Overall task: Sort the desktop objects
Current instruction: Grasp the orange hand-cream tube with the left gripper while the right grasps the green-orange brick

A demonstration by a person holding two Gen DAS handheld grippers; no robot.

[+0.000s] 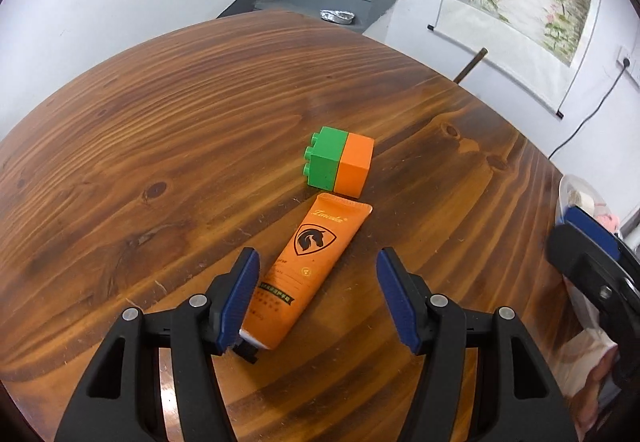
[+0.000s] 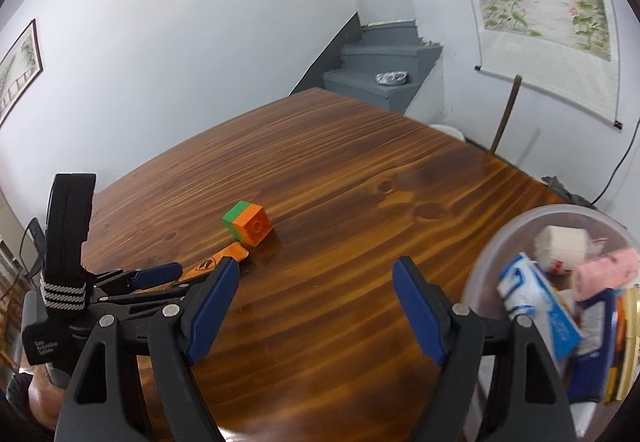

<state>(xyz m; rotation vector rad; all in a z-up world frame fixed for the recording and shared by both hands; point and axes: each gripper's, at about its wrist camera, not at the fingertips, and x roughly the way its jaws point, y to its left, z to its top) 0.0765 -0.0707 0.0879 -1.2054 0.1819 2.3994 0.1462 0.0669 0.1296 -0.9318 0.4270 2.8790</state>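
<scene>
Nearest the left wrist camera stood the left gripper (image 1: pixel 316 298), its blue fingers (image 1: pixel 240 298) spread wide and holding nothing. Between them lay the orange tube (image 1: pixel 308 266), flat on the tabletop (image 1: pixel 160 145). Its long axis ran from the black cap at the near left, tucked just beside the left finger, up toward the crimped end at the far right. So the tube lay askew to the line of the fingers rather than square across it, and sat closer to the left finger than the right. A grasp would likely need a small turn or a shift to the left to centre it.

Just beyond the crimped end sat the block (image 1: pixel 340 165), green half left, orange half right, very close to the tube; whether they touched could not be told.

The right gripper (image 2: pixel 316 306) also stood open and empty, over bare wood, well to the right of the tube. The left one was plainly nearer. At its right stood the tub (image 2: pixel 500 238) with packets and rolls inside, blurred and cut off by the frame edge.

From the right wrist camera most of the tube was hidden behind the left gripper. The small print on the tube was unreadable.
</scene>
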